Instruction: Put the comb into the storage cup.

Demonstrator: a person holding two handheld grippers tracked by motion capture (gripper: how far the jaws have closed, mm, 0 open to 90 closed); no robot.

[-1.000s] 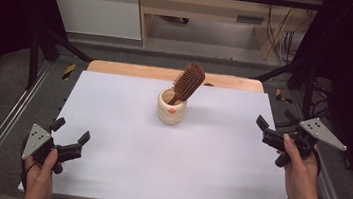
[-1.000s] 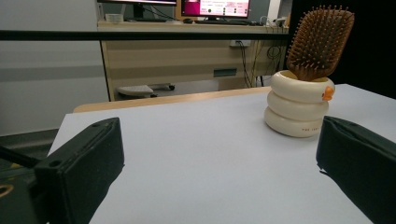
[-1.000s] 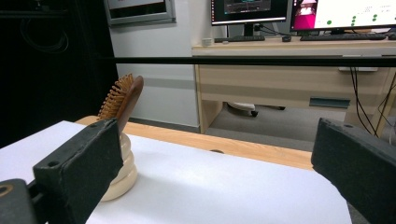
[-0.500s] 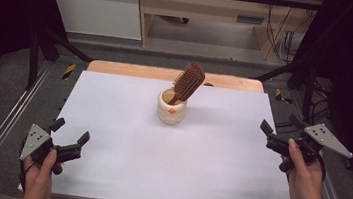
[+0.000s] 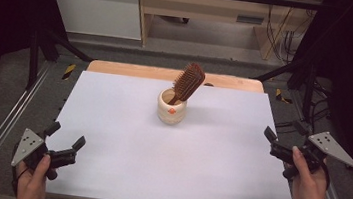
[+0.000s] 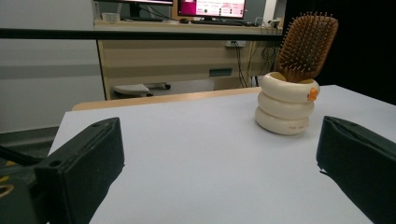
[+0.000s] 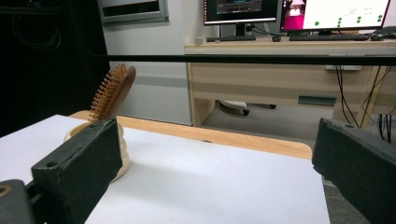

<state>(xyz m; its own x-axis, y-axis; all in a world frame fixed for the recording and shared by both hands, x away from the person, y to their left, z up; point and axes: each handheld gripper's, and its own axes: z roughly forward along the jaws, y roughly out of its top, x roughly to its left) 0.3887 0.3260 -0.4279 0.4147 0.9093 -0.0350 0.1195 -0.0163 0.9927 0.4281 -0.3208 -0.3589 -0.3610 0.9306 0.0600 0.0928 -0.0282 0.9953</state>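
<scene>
A cream ribbed cup (image 5: pixel 171 110) stands on the white table top (image 5: pixel 157 163), toward the back middle. A brown wooden hairbrush (image 5: pixel 189 82) leans in it, bristle head up and tilted right. My left gripper (image 5: pixel 65 135) is held at the near left corner, open and empty. At the right edge of the table my right gripper (image 5: pixel 283 130) is also open and empty. In the left gripper view the cup (image 6: pixel 286 110) and brush (image 6: pixel 306 44) sit far beyond the open left gripper (image 6: pixel 219 140). In the right gripper view the brush (image 7: pixel 112 93) and cup (image 7: pixel 123 158) show behind the left jaw.
A wooden board edge (image 5: pixel 132 70) runs along the table's back. Metal frame rails (image 5: pixel 5 125) flank the table on both sides. A desk with monitors (image 7: pixel 289 11) stands farther back, with cables on the floor at the right.
My right gripper has drifted a little to the right and toward the near edge. The left gripper, cup and brush have stayed where they were.
</scene>
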